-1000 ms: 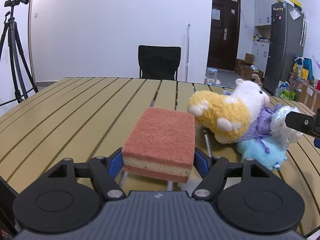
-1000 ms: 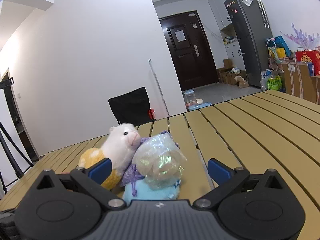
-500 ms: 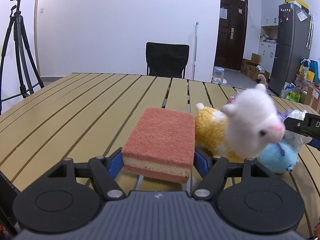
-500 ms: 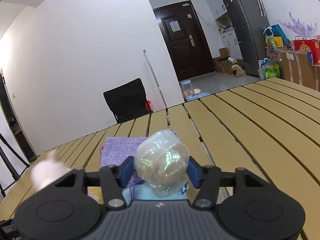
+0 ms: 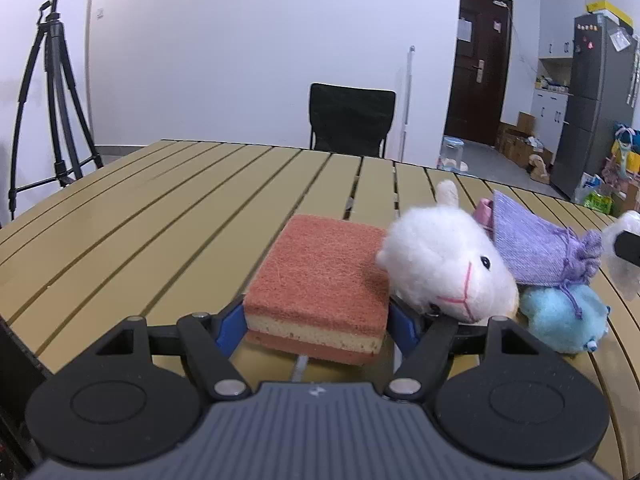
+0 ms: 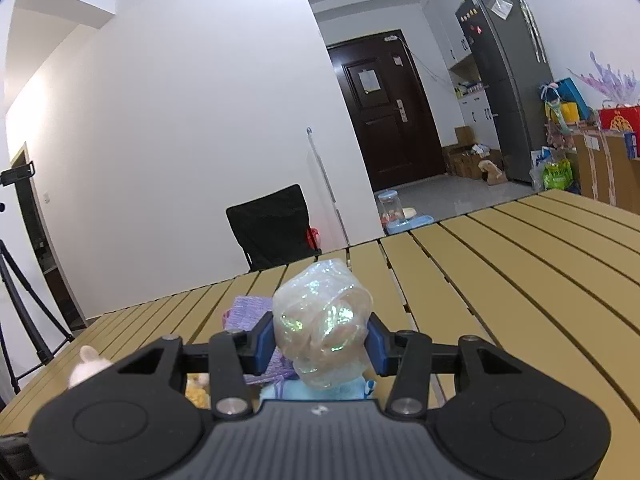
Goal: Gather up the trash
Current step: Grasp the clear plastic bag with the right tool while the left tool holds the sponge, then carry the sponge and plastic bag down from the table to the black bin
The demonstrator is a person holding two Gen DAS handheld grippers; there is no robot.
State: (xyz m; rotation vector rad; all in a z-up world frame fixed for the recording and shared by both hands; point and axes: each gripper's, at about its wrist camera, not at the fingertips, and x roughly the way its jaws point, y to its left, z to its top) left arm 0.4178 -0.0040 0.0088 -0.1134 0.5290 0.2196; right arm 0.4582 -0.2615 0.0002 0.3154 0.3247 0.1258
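Right wrist view is showing the right claw (image 6: 321,342), jaws just closing, pinching the crinkly plastic wad (image 6: 322,322), while the left claw (image 5: 316,322) is gripping the sponge (image 5: 320,288); lifting gently should avoid snagging the toys.

Rust-orange sponge (image 5: 320,280) with a yellow middle layer (striped in profile), white plush alpaca (image 5: 448,276), lilac pouch (image 5: 532,248), iridescent clear wrapper (image 6: 322,320).

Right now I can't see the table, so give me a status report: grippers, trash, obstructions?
Left gripper shut on sponge. Right gripper just closing, clamped on crumpled plastic wad. Plush llama, purple pouch crowd the pickup.
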